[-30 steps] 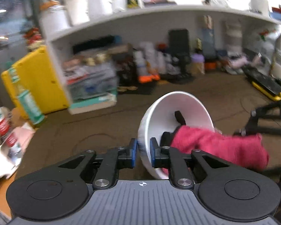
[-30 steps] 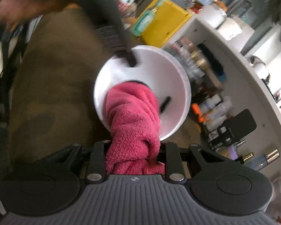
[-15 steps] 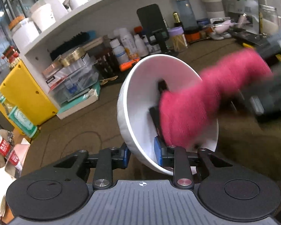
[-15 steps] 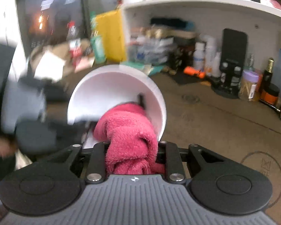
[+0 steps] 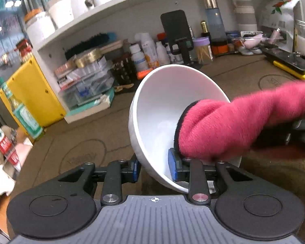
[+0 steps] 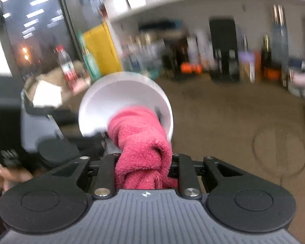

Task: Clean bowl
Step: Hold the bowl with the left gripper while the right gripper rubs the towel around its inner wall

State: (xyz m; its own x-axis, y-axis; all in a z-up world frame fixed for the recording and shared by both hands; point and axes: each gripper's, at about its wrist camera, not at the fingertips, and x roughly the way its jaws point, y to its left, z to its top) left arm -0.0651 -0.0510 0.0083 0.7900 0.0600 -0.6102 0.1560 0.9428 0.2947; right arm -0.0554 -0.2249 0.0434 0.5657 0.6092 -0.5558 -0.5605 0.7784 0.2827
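A white bowl (image 5: 164,105) is held tilted on its side above the brown table, its near rim pinched by my left gripper (image 5: 154,168), one blue pad outside the wall and one inside. A pink towel (image 5: 229,126) reaches in from the right and presses against the bowl's inner wall. In the right wrist view the same pink towel (image 6: 142,146) is clamped in my right gripper (image 6: 144,162) and its front end sits inside the bowl (image 6: 116,99). The right gripper's fingertips are hidden by the towel.
A white shelf unit (image 5: 132,4) at the back holds bottles, a black phone stand (image 5: 177,32) and boxes. A yellow case (image 5: 32,93) and a green bottle (image 5: 22,111) stand at left. A person's hand (image 6: 2,174) shows at the left edge. The right wrist view is motion-blurred.
The towel has swept round inside the bowl, from mid-wall to low by the left gripper's inner pad. The bowl stays gripped and has tilted slightly; the right gripper keeps moving.
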